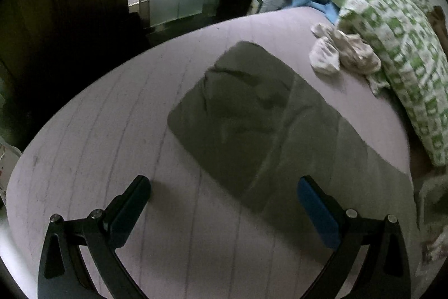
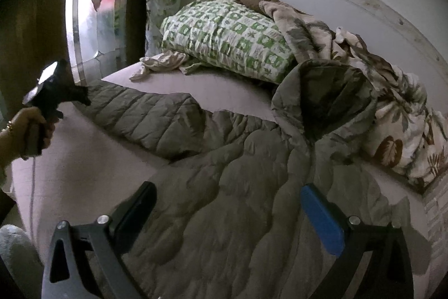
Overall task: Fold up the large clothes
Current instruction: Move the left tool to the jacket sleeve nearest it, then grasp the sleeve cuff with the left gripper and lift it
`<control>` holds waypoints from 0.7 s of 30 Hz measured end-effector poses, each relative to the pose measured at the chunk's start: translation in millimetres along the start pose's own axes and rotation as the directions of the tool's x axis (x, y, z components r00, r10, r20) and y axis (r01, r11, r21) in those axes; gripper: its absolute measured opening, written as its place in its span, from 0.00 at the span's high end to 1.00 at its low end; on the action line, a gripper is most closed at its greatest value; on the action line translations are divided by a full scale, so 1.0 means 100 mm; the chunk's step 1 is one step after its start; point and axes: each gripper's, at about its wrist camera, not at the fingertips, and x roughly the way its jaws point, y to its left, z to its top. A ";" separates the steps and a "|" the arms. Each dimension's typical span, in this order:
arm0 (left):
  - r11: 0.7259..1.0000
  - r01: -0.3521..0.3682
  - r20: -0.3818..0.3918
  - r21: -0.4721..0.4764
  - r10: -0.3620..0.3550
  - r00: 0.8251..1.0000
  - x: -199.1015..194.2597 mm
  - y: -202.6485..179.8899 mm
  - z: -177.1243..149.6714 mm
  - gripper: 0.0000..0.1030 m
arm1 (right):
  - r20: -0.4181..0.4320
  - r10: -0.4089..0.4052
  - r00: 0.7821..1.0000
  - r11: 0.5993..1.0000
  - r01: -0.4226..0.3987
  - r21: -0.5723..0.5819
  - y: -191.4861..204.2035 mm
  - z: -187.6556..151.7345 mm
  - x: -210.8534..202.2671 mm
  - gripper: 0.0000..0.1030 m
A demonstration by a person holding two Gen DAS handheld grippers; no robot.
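In the right wrist view, the far left shows a person's hand holding the left gripper, which sits at the cuff end of the jacket's sleeve. From this side its tips are too dark and small to tell whether they pinch the cuff. The left wrist view settles it: the left gripper is spread wide above the bed, with nothing between its fingers, and the sleeve lies flat just ahead of them.

The jacket, olive and quilted, lies spread on the pale sheet. Its sleeve stretches out to the left, its body fills the middle, and its hood stands up at the right, near a leaf-print blanket.

Behind the sleeve sits a green checked pillow, with a crumpled pale cloth just left of it.

The right gripper hovers over the jacket's body, its fingers wide apart and holding nothing.
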 end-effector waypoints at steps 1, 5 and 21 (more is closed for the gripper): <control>1.000 -0.012 0.009 0.002 0.012 1.000 0.03 -0.02 0.04 0.00 | -0.011 0.006 1.000 1.000 -0.006 0.003 -0.02 0.08 0.14 0.00; 0.999 -0.043 0.034 0.008 0.043 0.999 0.11 -0.07 0.11 0.00 | -0.091 0.014 0.996 0.999 -0.011 0.044 -0.11 0.33 0.74 0.00; 0.998 -0.049 0.112 0.036 0.045 0.993 0.15 -0.26 0.13 0.24 | -0.228 0.040 0.973 0.994 -0.014 0.112 0.04 0.49 1.79 0.00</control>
